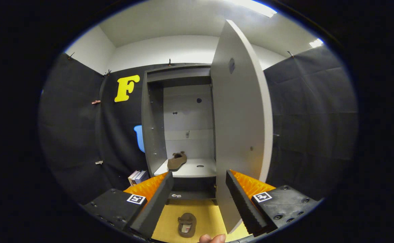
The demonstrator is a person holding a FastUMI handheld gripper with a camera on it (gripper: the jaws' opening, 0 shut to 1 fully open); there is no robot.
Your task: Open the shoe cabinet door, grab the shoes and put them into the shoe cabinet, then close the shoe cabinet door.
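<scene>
cabinet point(156, 135) ahead, beyond the spread fingers point(156, 199) | door point(240, 128) swung out at its right | one shoe point(177, 161) on the shelf point(197, 170) inside (left part) | second shoe point(187, 224) on the floor mat point(210, 212) between the fingers | books point(137, 177) left of cabinet

The tall grey shoe cabinet point(154, 135) stood with its door point(240, 135) swung open; one brown slipper point(177, 160) lay on its shelf, another brown slipper point(187, 225) on the yellow floor.

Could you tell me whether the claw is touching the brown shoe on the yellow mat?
Apart. In the gripper view, the open claw holds nothing, and the brown shoe lies on the yellow mat between and below its fingers, with bare mat visible on both sides.
</scene>
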